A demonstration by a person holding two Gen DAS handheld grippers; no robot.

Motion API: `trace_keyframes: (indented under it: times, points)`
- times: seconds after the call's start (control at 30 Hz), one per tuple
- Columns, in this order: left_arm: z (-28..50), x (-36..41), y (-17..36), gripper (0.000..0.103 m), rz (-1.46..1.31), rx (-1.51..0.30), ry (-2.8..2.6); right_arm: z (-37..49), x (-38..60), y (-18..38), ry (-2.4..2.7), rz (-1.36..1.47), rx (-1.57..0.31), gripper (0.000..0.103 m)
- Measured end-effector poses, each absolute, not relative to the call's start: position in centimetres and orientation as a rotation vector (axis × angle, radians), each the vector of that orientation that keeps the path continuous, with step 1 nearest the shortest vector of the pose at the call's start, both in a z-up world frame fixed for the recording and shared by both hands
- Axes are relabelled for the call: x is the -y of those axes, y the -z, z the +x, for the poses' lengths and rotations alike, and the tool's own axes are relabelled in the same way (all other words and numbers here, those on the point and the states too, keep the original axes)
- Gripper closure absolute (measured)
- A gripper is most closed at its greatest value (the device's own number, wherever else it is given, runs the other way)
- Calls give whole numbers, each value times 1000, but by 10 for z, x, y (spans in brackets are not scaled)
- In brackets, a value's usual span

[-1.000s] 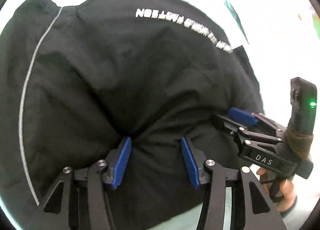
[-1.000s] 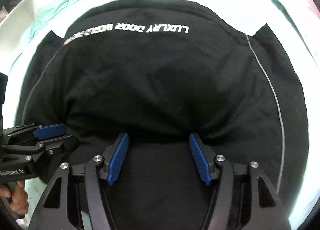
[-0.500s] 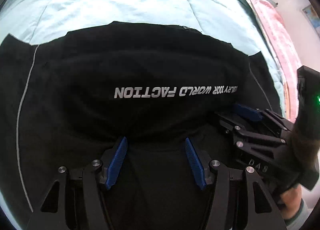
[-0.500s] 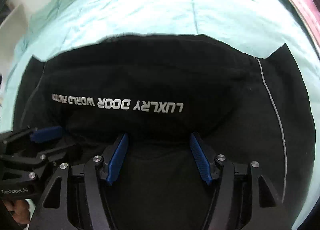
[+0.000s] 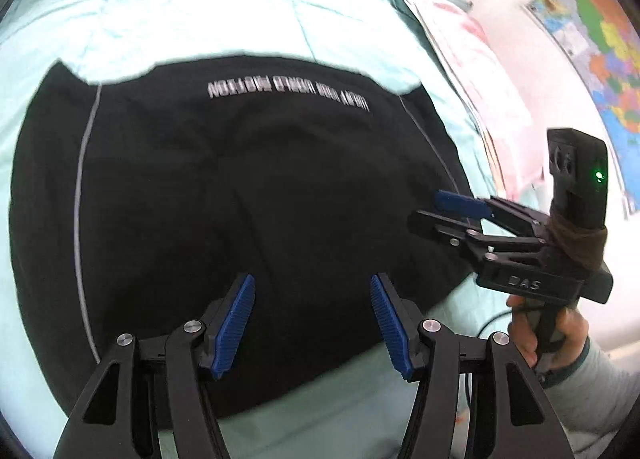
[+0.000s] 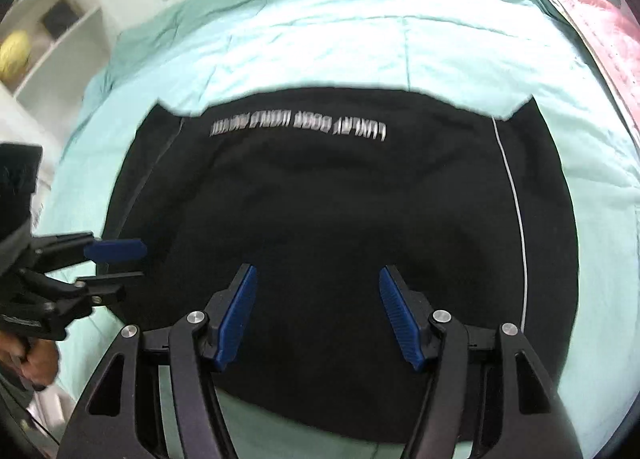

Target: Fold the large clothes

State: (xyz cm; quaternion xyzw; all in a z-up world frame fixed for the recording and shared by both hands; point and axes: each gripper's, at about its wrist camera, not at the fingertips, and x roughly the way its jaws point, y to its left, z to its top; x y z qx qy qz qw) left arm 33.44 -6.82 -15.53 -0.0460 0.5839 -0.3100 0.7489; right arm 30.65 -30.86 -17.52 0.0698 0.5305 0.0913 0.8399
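Folded black garment with white lettering [image 5: 248, 195] lies flat on the pale green quilt [image 5: 200, 19], long axis crosswise, below and ahead of both grippers. Left gripper [image 5: 312, 323] and right gripper [image 6: 316, 319] hang apart-jawed, empty; left jaws have just been opening, cloth earlier between the pads now released

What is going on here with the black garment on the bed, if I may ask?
A person is folding a black garment with white lettering, which lies spread flat on a mint-green quilt. The left gripper and the right gripper both hang above its near edge, jaws open and empty. Neither grips the cloth now.
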Motion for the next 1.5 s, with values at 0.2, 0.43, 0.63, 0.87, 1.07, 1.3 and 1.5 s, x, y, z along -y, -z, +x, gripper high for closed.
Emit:
trace_keyframes:
  times: [0.2, 0.43, 0.63, 0.87, 1.07, 1.3, 1.5]
  points:
    - [321, 84, 223, 40, 28, -1400, 627, 296, 310, 217, -139, 114, -1238, 34]
    - [336, 81, 239, 40, -51, -1423, 615, 284, 302, 243, -110, 48, -1212, 31]
    - [334, 78, 228, 40, -105, -1396, 608, 269, 308, 243, -111, 75, -1152, 30]
    - [319, 14, 156, 40, -170, -1303, 584, 243, 356, 211, -95, 303, -1199, 29]
    - [343, -55, 114, 39, -270, -1181, 481, 229, 432, 184, 50, 463, -1140, 28]
    - [379, -118, 98, 34, -361, -1132, 326, 250, 504, 152, 182, 462, -1045, 28]
    - [400, -136, 131, 25, -446, -1190, 312, 277, 523, 141, 182, 357, -1010, 28]
